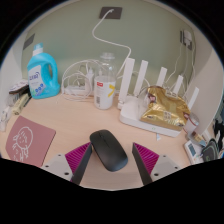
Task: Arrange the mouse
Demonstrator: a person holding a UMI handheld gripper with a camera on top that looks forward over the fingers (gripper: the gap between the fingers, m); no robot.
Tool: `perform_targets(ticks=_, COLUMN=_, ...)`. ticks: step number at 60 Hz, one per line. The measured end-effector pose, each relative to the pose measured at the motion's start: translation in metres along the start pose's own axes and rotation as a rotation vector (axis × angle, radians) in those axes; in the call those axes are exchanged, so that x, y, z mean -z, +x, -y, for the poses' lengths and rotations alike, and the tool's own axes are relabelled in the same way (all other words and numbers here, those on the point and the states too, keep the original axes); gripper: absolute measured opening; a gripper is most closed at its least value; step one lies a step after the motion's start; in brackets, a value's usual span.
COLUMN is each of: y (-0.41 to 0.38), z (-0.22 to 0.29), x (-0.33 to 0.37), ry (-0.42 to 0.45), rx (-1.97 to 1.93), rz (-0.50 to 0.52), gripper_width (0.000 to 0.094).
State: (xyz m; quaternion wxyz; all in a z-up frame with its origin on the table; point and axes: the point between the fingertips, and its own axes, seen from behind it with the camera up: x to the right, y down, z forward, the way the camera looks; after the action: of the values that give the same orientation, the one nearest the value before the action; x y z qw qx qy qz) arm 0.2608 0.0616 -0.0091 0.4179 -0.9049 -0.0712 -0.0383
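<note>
I see the black mouse (109,150) lying on the surface (70,120) between my released jaws — its long axis pointing to about 11 o'clock, a gap at each pad — so I judge the closing must come across its width.

Mouse (109,150): black, matte, smooth oval shell. Lies flat on the pale worktop (80,122), right way up, long axis angled slightly off the jaws' line. Sits between the two jaws of the gripper (110,160), a magenta pad at either side; jaws apart, contact with the mouse cannot be confirmed.
</note>
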Motion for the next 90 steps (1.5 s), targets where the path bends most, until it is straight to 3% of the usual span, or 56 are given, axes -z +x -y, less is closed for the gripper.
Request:
perform_targets(ticks=8, y=0.002, z=0.013, x=-0.021, ry=0.015, rx=-0.038, rz=0.046, gripper_width=0.0759)
perform_targets(ticks=14, y=-0.006, z=0.018, x=-0.027, ry=0.027, rx=-0.062, rz=0.093, gripper_width=0.0505)
perform_targets(ticks=28, y=-0.004, z=0.016, x=-0.026, ry=0.008, rx=-0.062, rz=0.039, gripper_width=0.0376)
perform_targets(ticks=37, y=0.019, z=0.021, x=-0.009, ry=0.012, rx=-0.121, rz=-0.06, gripper_width=0.0365)
perform_targets(ticks=49, y=0.03, z=0.1, x=0.074, ry=0.161, rx=-0.198, rz=-0.174, gripper_width=0.0365)
perform_targets(ticks=60, y=-0.068, z=0.173, x=0.149, ry=0.3, rx=-0.23, rz=-0.127, gripper_width=0.0365)
perform_targets(ticks=65, y=-0.143, z=0.157, x=0.142, ry=0.261, rx=-0.2, rz=-0.058, gripper_width=0.0364)
perform_targets(ticks=73, y=-0.24, z=0.083, x=0.095, ry=0.095, rx=-0.174, rz=0.006, gripper_width=0.0363)
perform_targets(ticks=84, y=-0.278, z=0.016, x=0.049, ry=-0.023, rx=-0.122, rz=-0.02, gripper_width=0.0371)
perform_targets(ticks=90, y=-0.282, z=0.003, x=0.044, ry=-0.047, rx=-0.133, rz=-0.029, gripper_width=0.0447)
